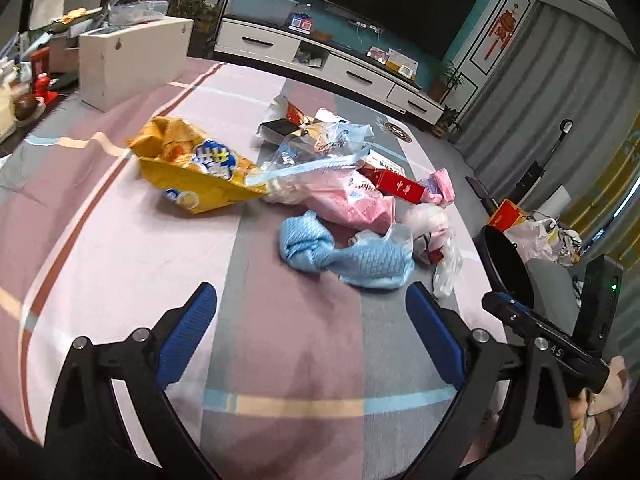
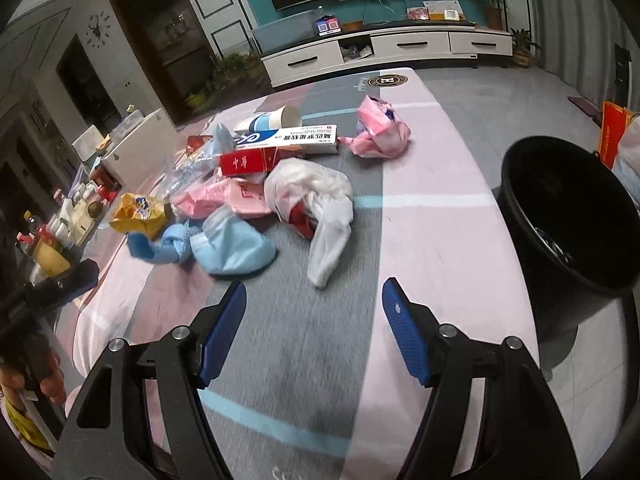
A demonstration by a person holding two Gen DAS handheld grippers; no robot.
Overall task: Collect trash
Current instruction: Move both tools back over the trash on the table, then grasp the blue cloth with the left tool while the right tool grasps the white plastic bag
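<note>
A pile of trash lies on a table with a pink and grey striped cloth (image 1: 120, 248). It holds a yellow snack bag (image 1: 188, 168), a blue wrapper (image 1: 348, 254), pink wrappers (image 1: 352, 204), a red box (image 1: 400, 188) and a white plastic bag (image 2: 320, 200). A white and blue tube box (image 2: 288, 138), a paper cup (image 2: 268, 120) and a crumpled pink bag (image 2: 378, 132) lie further back. A black bin (image 2: 576, 216) stands at the table's right edge. My left gripper (image 1: 312, 304) is open and empty, short of the blue wrapper. My right gripper (image 2: 314, 300) is open and empty, just short of the white bag.
A white box (image 1: 128, 56) and several bottles and jars (image 2: 68, 220) stand at the table's left end. A white TV cabinet (image 2: 384, 48) runs along the far wall. Bags and a red box (image 1: 532, 228) sit on the floor beyond the bin.
</note>
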